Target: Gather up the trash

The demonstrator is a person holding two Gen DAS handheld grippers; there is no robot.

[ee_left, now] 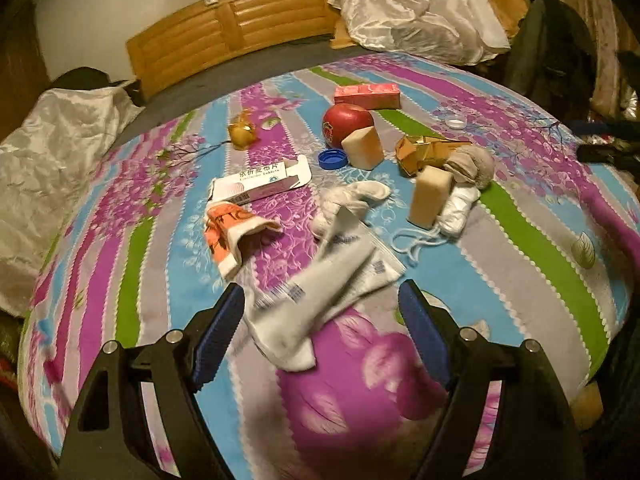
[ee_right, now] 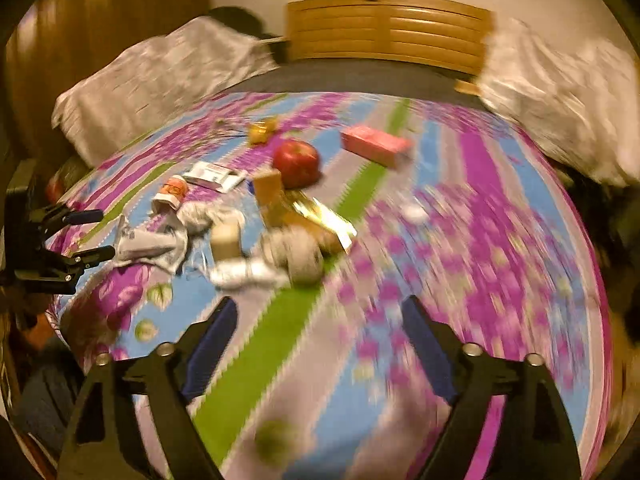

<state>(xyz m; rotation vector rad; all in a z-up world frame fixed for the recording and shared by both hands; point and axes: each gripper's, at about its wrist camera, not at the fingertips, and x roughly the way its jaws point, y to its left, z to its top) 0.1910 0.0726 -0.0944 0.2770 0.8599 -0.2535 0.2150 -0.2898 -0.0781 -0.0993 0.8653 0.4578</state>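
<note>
A white plastic wrapper with barcodes (ee_left: 320, 280) lies on the striped bedspread (ee_left: 540, 260), between the fingertips of my left gripper (ee_left: 322, 294). The jaws stand wide and the pads do not press on it. In the right wrist view the left gripper (ee_right: 106, 234) reaches in from the left with the wrapper (ee_right: 148, 244) at its tips. Beyond lie a crumpled orange-white cup (ee_left: 232, 236), a flattened medicine box (ee_left: 260, 182), a blue cap (ee_left: 333, 159) and gold foil packaging (ee_left: 424, 152). My right gripper (ee_right: 318, 306) is open over bare bedspread, with nothing between its fingers.
Also on the bed are a red apple (ee_left: 346, 124), a pink box (ee_left: 367, 95), two beige blocks (ee_left: 366, 146), a gold wrapper (ee_left: 242, 132), a white lid (ee_left: 456, 123), rolled socks (ee_left: 470, 166) and a white mask (ee_left: 456, 208). Pillows (ee_left: 420, 12) and a wooden headboard (ee_left: 236, 28) are behind.
</note>
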